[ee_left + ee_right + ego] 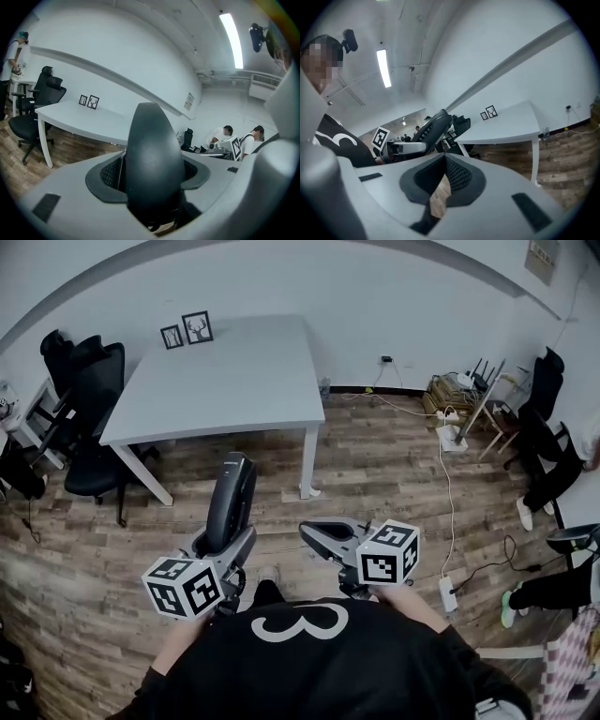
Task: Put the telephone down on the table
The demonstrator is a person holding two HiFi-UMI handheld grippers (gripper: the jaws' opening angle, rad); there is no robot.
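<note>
One telephone (pixel 232 502), one white table (pixel 234 381), two small picture frames (pixel 186 331) at its far left corner, two grippers. Your left gripper (pixel 223 547) is clamped on the telephone: it stands upright between the jaws, top end well past the tips. It's in the air over the floor, near side of the table, not on it. Right gripper (pixel 317 532): jaws together, nothing in them.

Lit evenly by ceiling tube light (pixel 232 40) w/ mild glare. Bent by fisheye at edges, blurred on near telephone (pixel 154 159).
</note>
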